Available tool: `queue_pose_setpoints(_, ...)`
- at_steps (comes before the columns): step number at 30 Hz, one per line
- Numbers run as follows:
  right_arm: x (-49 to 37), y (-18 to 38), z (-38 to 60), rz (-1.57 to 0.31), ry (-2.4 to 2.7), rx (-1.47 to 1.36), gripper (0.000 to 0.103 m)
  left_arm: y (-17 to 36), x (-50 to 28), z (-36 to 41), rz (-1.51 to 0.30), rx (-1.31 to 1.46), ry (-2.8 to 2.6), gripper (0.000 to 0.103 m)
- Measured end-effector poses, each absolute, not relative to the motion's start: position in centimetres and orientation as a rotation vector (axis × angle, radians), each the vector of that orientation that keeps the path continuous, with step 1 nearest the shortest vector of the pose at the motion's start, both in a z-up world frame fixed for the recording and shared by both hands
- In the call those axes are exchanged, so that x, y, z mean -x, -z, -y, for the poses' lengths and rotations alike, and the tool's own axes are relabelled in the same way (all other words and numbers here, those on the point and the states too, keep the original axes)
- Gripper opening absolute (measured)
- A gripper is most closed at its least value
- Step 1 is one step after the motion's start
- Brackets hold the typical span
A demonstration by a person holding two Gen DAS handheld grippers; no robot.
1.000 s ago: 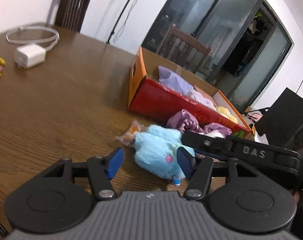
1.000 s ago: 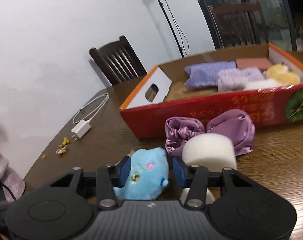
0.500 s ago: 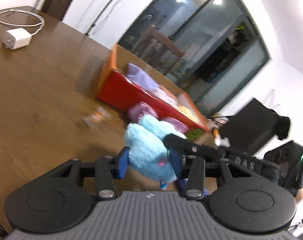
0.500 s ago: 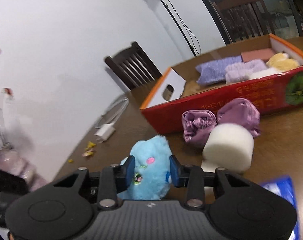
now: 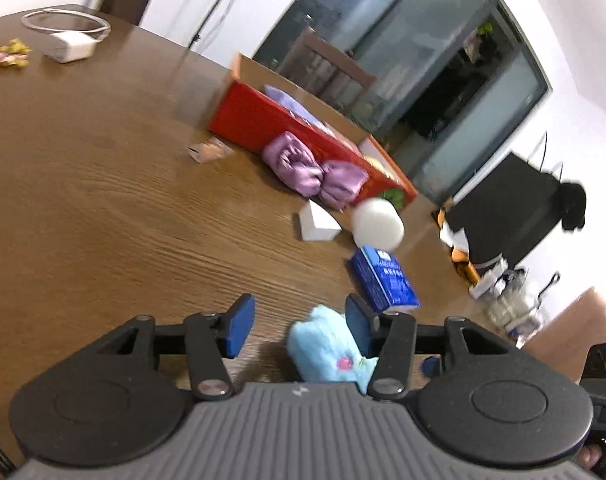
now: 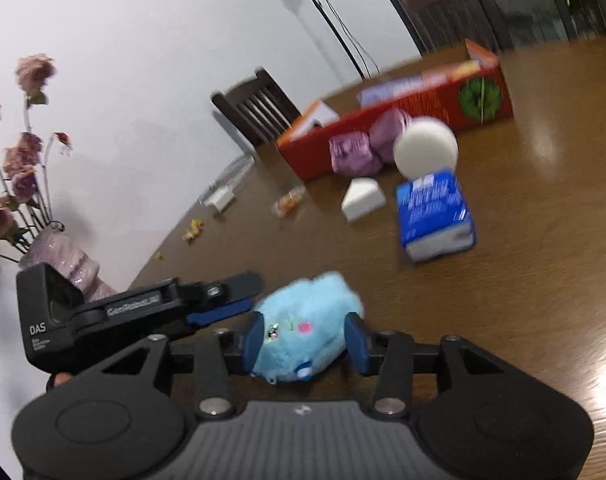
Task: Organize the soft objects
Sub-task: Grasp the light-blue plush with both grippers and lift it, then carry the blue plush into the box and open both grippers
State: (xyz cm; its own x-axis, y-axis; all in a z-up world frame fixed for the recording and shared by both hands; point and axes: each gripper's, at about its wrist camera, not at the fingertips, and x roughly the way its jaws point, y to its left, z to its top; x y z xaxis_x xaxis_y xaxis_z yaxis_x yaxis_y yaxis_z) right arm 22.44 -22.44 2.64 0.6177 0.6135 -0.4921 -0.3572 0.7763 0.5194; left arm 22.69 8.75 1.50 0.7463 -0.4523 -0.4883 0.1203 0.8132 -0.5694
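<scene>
A fluffy blue plush toy [image 6: 303, 312] lies low over the brown table [image 5: 103, 200], close to me. My right gripper [image 6: 303, 328] has a pad against each of its sides, and the jaws are opening. My left gripper [image 5: 299, 316] is opening too. The plush toy [image 5: 327, 352] sits by its right finger, with a clear gap to the left pad. In the right wrist view the left gripper [image 6: 223, 292] reaches in from the left. Farther off stands the red cardboard box [image 5: 263, 124] holding soft items.
In front of the box lie a purple satin bundle [image 5: 303, 164], a white foam cylinder [image 5: 377, 224], a white wedge sponge [image 5: 317, 224], a blue tissue pack [image 5: 385, 280] and a snack wrapper [image 5: 209, 152]. A charger [image 5: 67, 46] lies far left; a flower vase [image 6: 63, 256] stands at the table's edge.
Both grippers closed on the blue plush and pulled it back from the box toward me. The left jaws have since parted from it, and the right jaws have widened.
</scene>
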Motion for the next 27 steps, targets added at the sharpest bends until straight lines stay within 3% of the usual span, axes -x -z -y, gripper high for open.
queue_pose_setpoints(8,-26.2,-1.9,23.6,-0.665,-0.573,-0.389,0.048,-1.8,-20.4,-6.8,-0.705,0.571,0.443,0.064)
queue_pose_setpoints(11,-27.9,-0.3,23.3,-0.712,-0.609,-0.451,0.048,-1.2,-20.9,-5.6,-0.733,0.544,0.427,0.061)
queue_pose_setpoints(14,-28.1,0.8,23.1,-0.767,-0.663,-0.499,0.042,-1.0,-21.4,-5.8,-0.730,0.514,0.391,0.047)
queue_pose_setpoints(19,-26.4,0.2,22.7,-0.771,-0.695,-0.446,0.038,-1.2,-21.6,-7.5,-0.706,0.511,0.332,0.047)
queue_pose_setpoints(24,-26.6,0.0,22.4,-0.770,-0.689,-0.441,0.039,-1.2,-21.4,-6.9,-0.701,0.523,0.442,0.063)
queue_pose_setpoints(25,-26.8,0.1,22.5,-0.779,-0.685,-0.439,0.039,-1.1,-21.4,-6.5,-0.708,0.512,0.450,0.063)
queue_pose_setpoints(27,-27.0,0.3,22.1,-0.793,-0.695,-0.449,0.039,-0.6,-21.7,-6.1,-0.724,0.497,0.451,0.046)
